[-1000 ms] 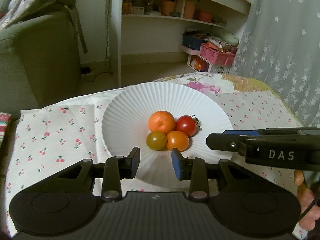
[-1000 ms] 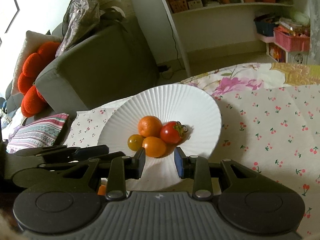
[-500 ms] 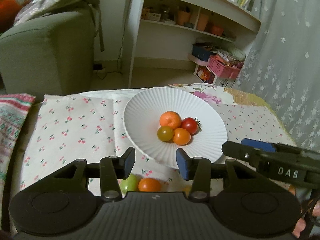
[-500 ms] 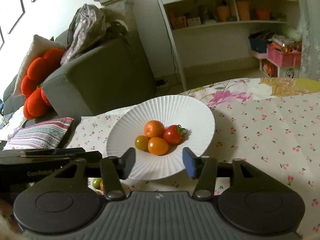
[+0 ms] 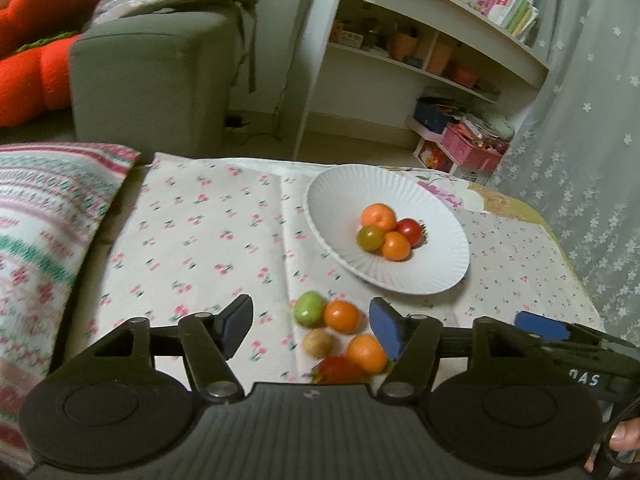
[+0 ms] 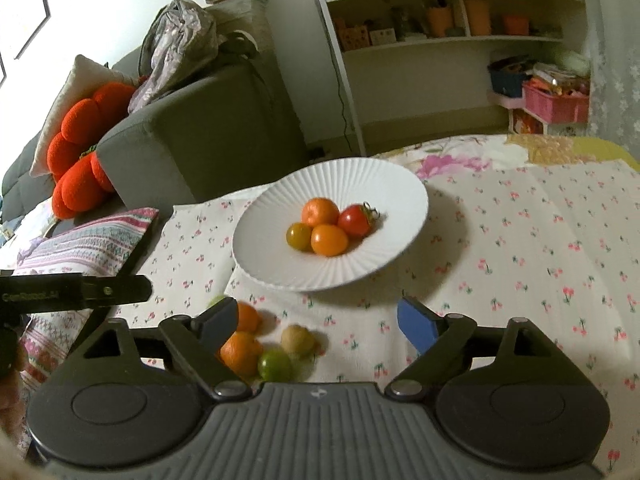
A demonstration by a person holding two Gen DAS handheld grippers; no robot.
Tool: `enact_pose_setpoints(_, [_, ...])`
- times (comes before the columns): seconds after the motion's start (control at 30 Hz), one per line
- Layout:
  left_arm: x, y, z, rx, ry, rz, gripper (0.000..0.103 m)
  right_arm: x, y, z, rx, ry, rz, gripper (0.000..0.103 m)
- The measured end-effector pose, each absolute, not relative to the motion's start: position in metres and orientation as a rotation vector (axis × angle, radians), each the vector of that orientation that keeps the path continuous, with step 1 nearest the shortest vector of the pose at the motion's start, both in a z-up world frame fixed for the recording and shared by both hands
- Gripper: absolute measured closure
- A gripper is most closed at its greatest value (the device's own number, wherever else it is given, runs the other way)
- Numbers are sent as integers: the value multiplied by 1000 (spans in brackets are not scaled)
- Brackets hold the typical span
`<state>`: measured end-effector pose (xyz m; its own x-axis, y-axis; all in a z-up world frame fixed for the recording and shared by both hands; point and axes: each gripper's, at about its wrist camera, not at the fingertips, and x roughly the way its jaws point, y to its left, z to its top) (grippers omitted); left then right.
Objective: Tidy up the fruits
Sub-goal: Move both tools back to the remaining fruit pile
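- Striped in pink and green, a cushion [image 5: 48, 216] lies off to the left of my left gripper [image 5: 310, 326], with the cherry-print tablecloth [image 5: 192, 240] spreading out ahead of it.
- A second ago my left gripper sat close over the white ribbed plate [image 5: 424, 280] with its jaws nearly together; now it has drawn back and swung leftward, so the plate lies ahead and to the right of it.
- Its jaws are opening, nothing is clamped, and the loose fruit shows on the cloth in the gap between the fingers: a green fruit [image 5: 309, 309], an orange one [image 5: 341, 317], a tan one [image 5: 317, 343], another orange one [image 5: 367, 353] and a red one [image 5: 340, 370] partly hidden by the gripper body.
- On the plate the four pieces sit as they did before: a mandarin [image 6: 320, 212], a red tomato [image 6: 355, 220], an olive-yellow tomato [image 6: 299, 237] and an orange tomato [image 6: 329, 240], all touching.
- My right gripper [image 6: 316, 326] has also pulled back from the plate, which now lies straight ahead of it; its jaws are opening wide and are empty.
- The same loose cluster lies just ahead of its left finger, which covers part of it.
- I judge the last drop is done and both grippers are releasing to fetch more; roughly half the fruit is not yet on the plate.
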<state>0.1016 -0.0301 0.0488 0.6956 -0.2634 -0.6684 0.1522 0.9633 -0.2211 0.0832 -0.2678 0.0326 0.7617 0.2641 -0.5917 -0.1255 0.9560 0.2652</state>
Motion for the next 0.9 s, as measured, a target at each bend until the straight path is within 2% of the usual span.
enact_pose_setpoints(0.27, [75, -6, 44, -188, 781, -185, 36, 69, -260, 31, 216, 694, 223, 9])
enact_pose_setpoints(0.53, [58, 9, 42, -223, 788, -156, 34, 53, -251, 37, 195, 692, 245, 7])
enact_pose_setpoints(0.67, [44, 16, 41, -227, 786, -141, 23, 48, -250, 40, 195, 694, 243, 6])
enact_pose_setpoints(0.9, [24, 22, 31, -232, 812, -135, 22, 40, -253, 43, 192, 701, 227, 1])
